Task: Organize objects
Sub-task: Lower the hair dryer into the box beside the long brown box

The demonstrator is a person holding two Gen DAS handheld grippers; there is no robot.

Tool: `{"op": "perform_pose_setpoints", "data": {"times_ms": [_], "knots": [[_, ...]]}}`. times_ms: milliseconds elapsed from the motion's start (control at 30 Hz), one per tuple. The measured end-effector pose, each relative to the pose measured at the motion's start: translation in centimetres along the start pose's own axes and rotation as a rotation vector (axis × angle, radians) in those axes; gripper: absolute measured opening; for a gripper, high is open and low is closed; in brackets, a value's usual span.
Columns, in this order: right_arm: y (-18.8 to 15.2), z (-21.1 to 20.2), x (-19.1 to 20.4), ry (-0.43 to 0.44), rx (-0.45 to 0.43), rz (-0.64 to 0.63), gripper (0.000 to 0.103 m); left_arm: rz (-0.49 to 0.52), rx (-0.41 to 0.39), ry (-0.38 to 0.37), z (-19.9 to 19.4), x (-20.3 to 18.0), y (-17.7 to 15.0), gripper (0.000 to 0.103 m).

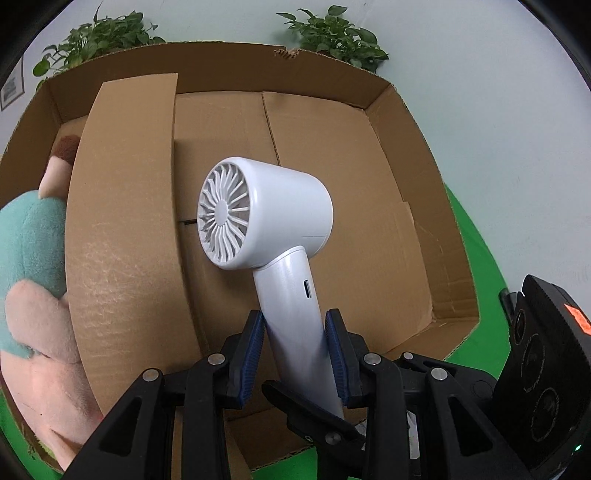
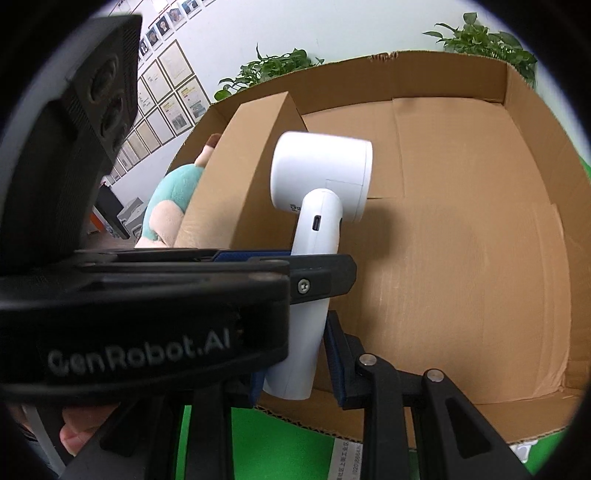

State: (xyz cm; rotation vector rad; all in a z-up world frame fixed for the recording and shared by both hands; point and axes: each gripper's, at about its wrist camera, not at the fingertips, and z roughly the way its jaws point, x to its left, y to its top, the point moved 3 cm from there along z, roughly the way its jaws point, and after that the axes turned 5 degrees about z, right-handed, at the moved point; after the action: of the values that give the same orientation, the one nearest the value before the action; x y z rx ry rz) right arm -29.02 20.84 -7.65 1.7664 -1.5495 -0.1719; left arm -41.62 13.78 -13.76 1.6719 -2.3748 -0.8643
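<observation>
A white handheld fan (image 1: pixel 266 214) is held upright over an open cardboard box (image 1: pixel 332 155). My left gripper (image 1: pixel 295 325) is shut on the fan's handle, blue pads on both sides. In the right wrist view the fan (image 2: pixel 321 173) shows from the side, with the left gripper's finger (image 2: pixel 317 280) across its handle. My right gripper (image 2: pixel 295 354) brackets the handle's lower end; its right pad stands apart from the handle, its left pad is hidden.
A cardboard divider (image 1: pixel 122 229) stands in the box's left part. A teal and pink plush toy (image 1: pixel 33 280) lies left of it. Green cloth (image 1: pixel 476 258) lies under the box. Potted plants (image 1: pixel 332 33) stand behind it by the wall.
</observation>
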Motion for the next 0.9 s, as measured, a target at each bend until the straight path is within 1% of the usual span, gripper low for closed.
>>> {"op": "perform_pose_setpoints", "data": {"times_ms": [67, 167, 267, 333, 467, 667, 800, 900], "knots": [[-0.2, 0.1, -0.1, 0.003, 0.010, 0.013, 0.024, -0.005, 0.017, 0.012, 0.0, 0.0, -0.5, 0.032], [-0.6, 0.1, -0.3, -0.015, 0.015, 0.011, 0.023, -0.016, 0.028, 0.005, -0.1, 0.0, -0.6, 0.031], [-1.2, 0.5, -0.9, -0.054, 0.040, 0.033, 0.024, -0.018, 0.006, 0.004, -1.9, 0.1, -1.0, 0.031], [-1.5, 0.6, -0.8, -0.048, 0.044, 0.031, 0.023, -0.017, -0.008, 0.012, -3.0, 0.5, -0.9, 0.031], [-2.1, 0.7, 0.1, -0.088, 0.049, 0.011, 0.023, -0.034, -0.027, 0.022, -4.5, 1.6, -1.1, 0.031], [-3.1, 1.2, 1.0, -0.107, 0.074, 0.022, 0.023, -0.054, -0.069, -0.013, -6.3, 2.9, -2.2, 0.030], [-3.6, 1.0, 1.3, -0.129, 0.071, 0.013, 0.023, -0.052, -0.091, -0.035, -6.8, 3.0, -2.5, 0.029], [-3.9, 0.7, 1.7, -0.154, 0.070, -0.001, 0.024, -0.042, -0.120, -0.008, -7.7, 3.0, -2.8, 0.030]]}}
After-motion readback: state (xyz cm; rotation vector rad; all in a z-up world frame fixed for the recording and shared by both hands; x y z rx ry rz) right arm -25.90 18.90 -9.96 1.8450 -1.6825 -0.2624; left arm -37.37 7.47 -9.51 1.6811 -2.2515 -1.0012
